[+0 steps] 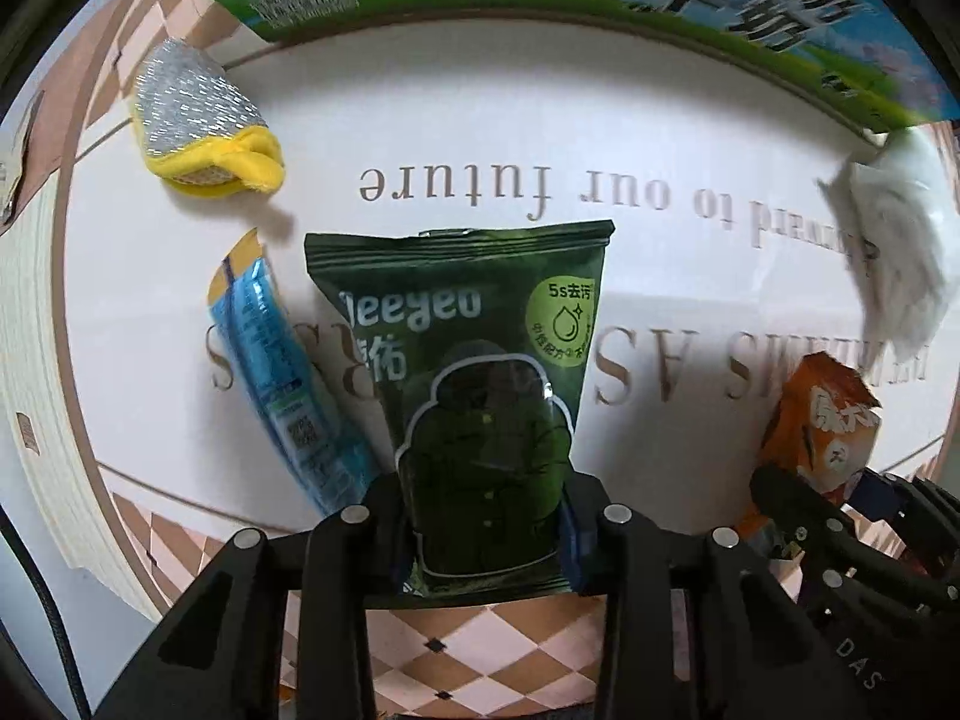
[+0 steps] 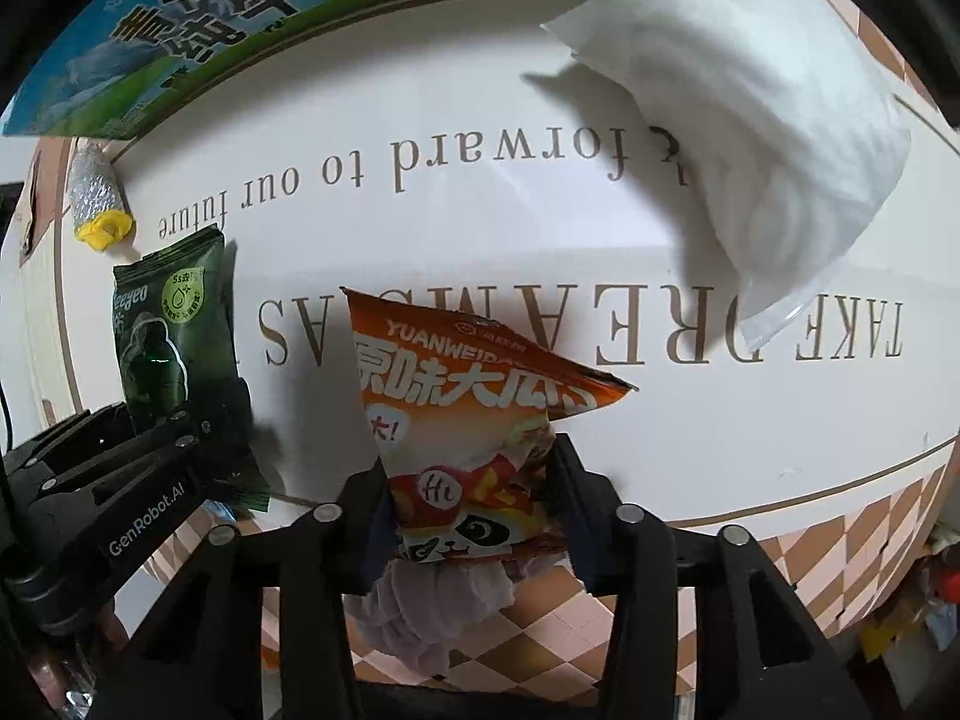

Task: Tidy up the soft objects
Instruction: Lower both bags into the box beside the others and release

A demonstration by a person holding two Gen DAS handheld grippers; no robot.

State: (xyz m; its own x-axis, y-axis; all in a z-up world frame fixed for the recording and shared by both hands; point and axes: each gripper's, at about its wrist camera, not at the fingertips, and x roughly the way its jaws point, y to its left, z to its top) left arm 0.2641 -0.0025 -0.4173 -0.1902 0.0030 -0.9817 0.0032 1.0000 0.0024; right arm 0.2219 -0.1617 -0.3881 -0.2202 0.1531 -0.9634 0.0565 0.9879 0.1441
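White table cover printed with grey-gold serif lettering and a thin brown border line, bordered by a band of peach, brown and white diamond check along its near edge. At the cover's far edge, a large carton printed green and blue with bold dark characters. Lighting soft and even, faint shadows.

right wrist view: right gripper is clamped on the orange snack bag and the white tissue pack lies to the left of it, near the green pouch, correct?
Not quite. The right gripper does clamp the orange snack bag, but the white tissue pack lies to the upper right of it, far from the green pouch. The right wrist view shows this.
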